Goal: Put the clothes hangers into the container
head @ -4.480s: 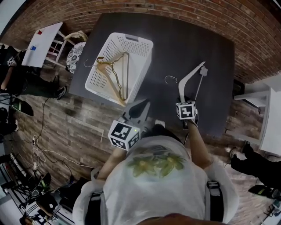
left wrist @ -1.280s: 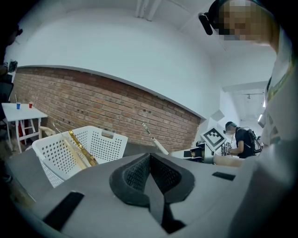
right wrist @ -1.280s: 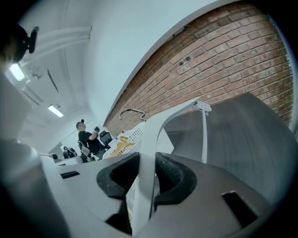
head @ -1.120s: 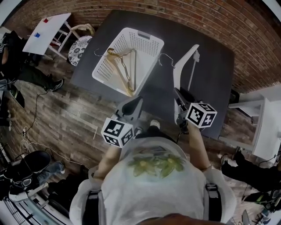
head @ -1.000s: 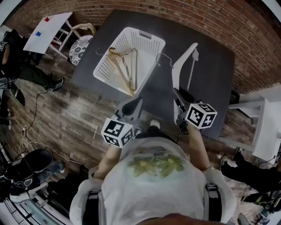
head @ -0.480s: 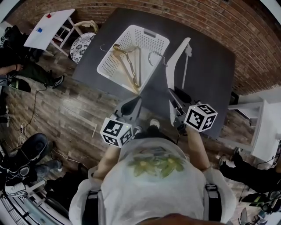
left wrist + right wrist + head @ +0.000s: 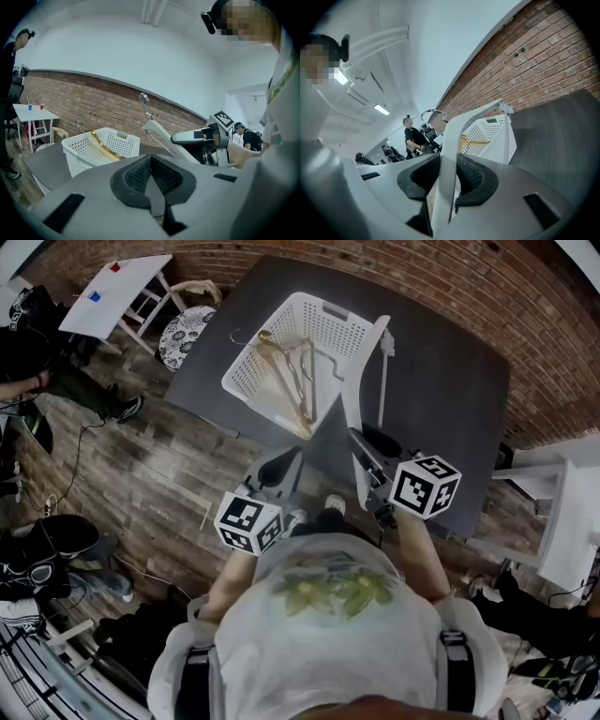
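Observation:
A white perforated basket (image 7: 323, 306) stands on the dark table (image 7: 441, 381) with gold hangers (image 7: 292, 388) lying in it, one hook poking over its left rim. My right gripper (image 7: 364, 457) is shut on the lower end of a white hanger (image 7: 352, 399), held up off the table. The hanger's top and metal hook reach over the basket's right rim. In the right gripper view the white hanger (image 7: 446, 173) runs up between the pads towards the basket (image 7: 494, 136). My left gripper (image 7: 281, 467) hangs shut and empty at the table's near edge, pads together (image 7: 151, 164).
A small white side table (image 7: 117, 285) and a patterned stool (image 7: 183, 334) stand left of the dark table. People sit at the far left (image 7: 37, 343). White furniture (image 7: 572, 512) is on the right. A brick wall runs along the back.
My right gripper has carried the white hanger left and upward, from above the table beside the basket to over the basket's right rim. The left gripper stays shut and has shifted a little.

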Tool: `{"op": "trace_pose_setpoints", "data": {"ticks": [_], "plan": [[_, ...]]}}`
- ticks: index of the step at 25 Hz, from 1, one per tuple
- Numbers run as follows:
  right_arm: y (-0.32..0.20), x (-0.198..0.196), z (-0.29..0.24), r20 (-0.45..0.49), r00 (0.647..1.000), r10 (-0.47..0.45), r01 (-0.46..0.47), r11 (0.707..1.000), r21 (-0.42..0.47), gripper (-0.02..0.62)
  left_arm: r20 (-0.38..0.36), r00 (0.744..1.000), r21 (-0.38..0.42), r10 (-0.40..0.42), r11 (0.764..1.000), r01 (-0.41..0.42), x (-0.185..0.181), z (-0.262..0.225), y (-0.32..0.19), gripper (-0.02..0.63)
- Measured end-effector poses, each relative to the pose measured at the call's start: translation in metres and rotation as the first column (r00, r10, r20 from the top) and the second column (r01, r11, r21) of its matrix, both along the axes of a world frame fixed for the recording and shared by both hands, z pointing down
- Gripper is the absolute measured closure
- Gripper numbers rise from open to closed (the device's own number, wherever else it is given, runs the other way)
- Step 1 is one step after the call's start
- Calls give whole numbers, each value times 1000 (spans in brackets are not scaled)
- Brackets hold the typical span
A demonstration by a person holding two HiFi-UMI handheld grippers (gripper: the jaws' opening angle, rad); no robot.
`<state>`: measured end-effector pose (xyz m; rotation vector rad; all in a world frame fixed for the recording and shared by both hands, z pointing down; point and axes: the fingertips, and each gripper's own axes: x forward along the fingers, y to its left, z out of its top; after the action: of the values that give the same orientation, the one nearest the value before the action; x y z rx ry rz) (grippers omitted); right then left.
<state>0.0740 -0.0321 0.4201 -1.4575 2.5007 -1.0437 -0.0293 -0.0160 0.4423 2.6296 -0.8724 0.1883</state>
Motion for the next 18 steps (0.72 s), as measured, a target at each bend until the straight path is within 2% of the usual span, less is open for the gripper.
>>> {"op": "trace_pose_setpoints", "data": {"ticks": [9, 18], "plan": [[-10, -40, -7, 18, 995, -103, 103, 995, 1, 469, -14, 999, 3, -51, 999, 51, -20, -4, -4, 577], [-24, -63, 0, 60, 982, -180, 182, 983, -37, 469, -5, 993, 2, -121, 993, 121, -38, -5, -14, 577]]}}
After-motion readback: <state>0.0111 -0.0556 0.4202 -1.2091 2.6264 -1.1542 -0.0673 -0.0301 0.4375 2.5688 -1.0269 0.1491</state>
